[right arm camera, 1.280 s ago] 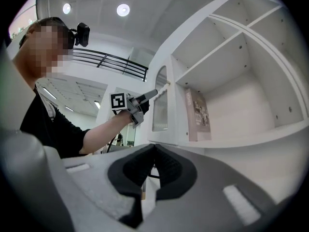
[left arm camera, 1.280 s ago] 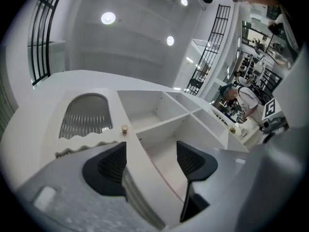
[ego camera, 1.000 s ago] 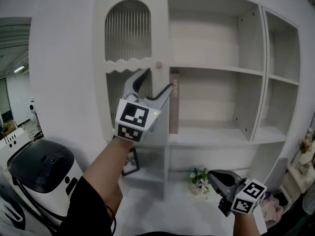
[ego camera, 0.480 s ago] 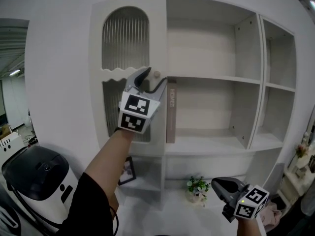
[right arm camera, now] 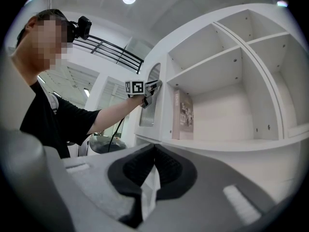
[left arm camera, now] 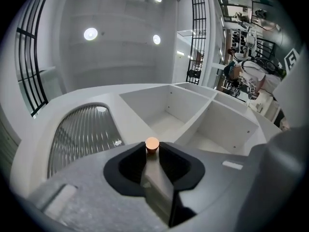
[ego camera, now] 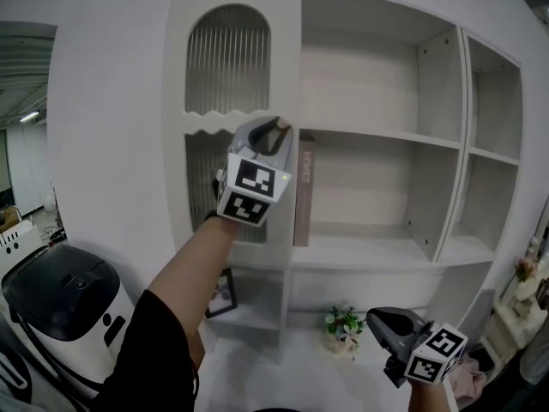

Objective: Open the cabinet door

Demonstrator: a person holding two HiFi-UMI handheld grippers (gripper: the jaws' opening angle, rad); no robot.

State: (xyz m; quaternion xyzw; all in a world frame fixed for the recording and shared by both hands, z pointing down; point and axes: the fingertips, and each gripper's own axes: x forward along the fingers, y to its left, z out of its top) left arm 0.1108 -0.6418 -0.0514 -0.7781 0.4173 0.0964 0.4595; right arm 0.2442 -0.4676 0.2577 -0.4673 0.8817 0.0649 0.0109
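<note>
The white cabinet door (ego camera: 227, 67) with ribbed glass panels stands closed at the left of the shelf unit. Its small round wooden knob (ego camera: 280, 124) sits at the door's right edge. My left gripper (ego camera: 273, 129) is raised to it, and its jaws are closing with the knob (left arm camera: 152, 144) caught between their tips (left arm camera: 152, 151). From the right gripper view, the left gripper (right arm camera: 149, 88) shows at the door's edge. My right gripper (ego camera: 377, 320) hangs low at the right, away from the cabinet, its jaws (right arm camera: 154, 149) together with nothing in them.
Open shelves (ego camera: 386, 136) fill the unit right of the door. A thin book (ego camera: 302, 187) stands upright just beside the door. Below are a small flower pot (ego camera: 345, 326) and a picture frame (ego camera: 223, 292). A black-topped white appliance (ego camera: 60, 294) stands at lower left.
My left gripper rose to the knob and its wide-open jaws closed around it. The right gripper stayed low at the right.
</note>
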